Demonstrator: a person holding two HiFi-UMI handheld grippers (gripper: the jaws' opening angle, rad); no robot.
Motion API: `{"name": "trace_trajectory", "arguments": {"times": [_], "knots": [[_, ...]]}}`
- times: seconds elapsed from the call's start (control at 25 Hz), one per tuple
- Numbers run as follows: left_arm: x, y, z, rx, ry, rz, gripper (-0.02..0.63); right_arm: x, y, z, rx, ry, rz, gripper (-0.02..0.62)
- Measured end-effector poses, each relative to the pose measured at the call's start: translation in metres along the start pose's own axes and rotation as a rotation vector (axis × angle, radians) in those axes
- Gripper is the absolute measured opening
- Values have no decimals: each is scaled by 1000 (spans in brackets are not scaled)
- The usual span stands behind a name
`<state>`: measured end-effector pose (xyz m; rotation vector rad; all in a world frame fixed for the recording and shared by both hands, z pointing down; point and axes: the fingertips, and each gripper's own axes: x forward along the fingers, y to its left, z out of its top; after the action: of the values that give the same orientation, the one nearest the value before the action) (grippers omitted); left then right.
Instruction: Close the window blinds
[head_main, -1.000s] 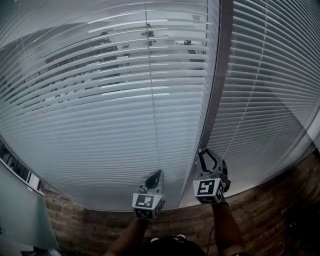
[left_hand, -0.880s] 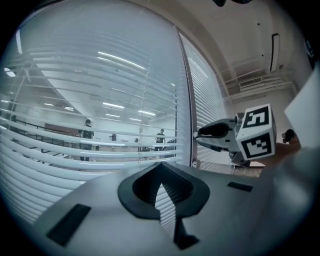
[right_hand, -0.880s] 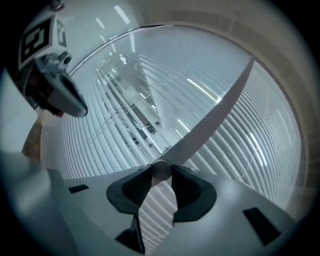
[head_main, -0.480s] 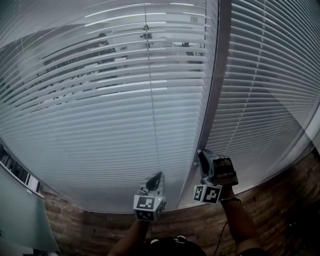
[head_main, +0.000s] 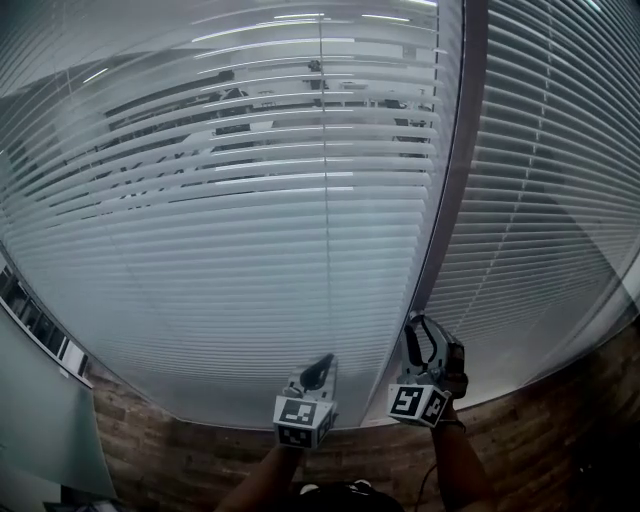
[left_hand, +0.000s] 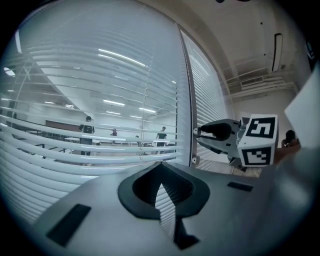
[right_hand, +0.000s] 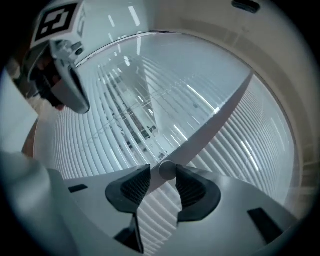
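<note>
Pale slatted window blinds (head_main: 250, 230) fill the head view, with a second blind (head_main: 540, 200) right of a grey upright frame (head_main: 455, 180). My right gripper (head_main: 418, 330) is at the foot of that frame. Its jaws have just been opening and stand open around a small round knob (right_hand: 167, 170), which touches the right pad while the left pad stands off. My left gripper (head_main: 320, 368) points at the lower slats left of the frame, shut with nothing held; in its own view the tips (left_hand: 161, 165) meet and the right gripper (left_hand: 215, 131) shows beside it.
A brown wood-grain band (head_main: 540, 420) runs below the window. A pale panel (head_main: 40, 430) stands at the lower left. Through the slats I see a lit room with people (left_hand: 87, 131) and tables.
The right gripper has rolled about its own axis at the foot of the frame and back to a more upright pose. The left gripper has stayed where it was.
</note>
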<state>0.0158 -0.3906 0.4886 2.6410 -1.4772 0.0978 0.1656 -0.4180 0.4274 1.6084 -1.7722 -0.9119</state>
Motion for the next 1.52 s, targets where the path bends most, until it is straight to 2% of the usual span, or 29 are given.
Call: {"name": "trace_trajectory", "arguments": {"times": [0.08,0.2,0.28,0.44,0.6,0.92,1.12,1.2,1.52], "knots": [[-1,1,-1,-2,3,4,0,0,1,-2,171,0,18,140],[-2,2,-3,-2,16,1,1,2,-3,-6,498,-33,38,140],[-2,2,-6,3,22,-3,0,2,-8,-9,666,-18,40,140],[-2,-1,-7,2,23,-9,0,6,-14,-19,858,-6,13,153],[-3,-2,-8,0,27,-11,0,7,-13,-18,914,-12,10,161],[-4,-1,-8,0,23,-7,0,8,-16,-14,935,-33,30,127],[-6,-1,-7,13,17,0,0,7,-16,-15,891,-27,43,126],[-7,-1,-7,17,18,1,0,7,-16,-13,809,-19,46,126],[-4,-8,-11,9,17,-18,0,7,-11,-10,369,36,60,124]]}}
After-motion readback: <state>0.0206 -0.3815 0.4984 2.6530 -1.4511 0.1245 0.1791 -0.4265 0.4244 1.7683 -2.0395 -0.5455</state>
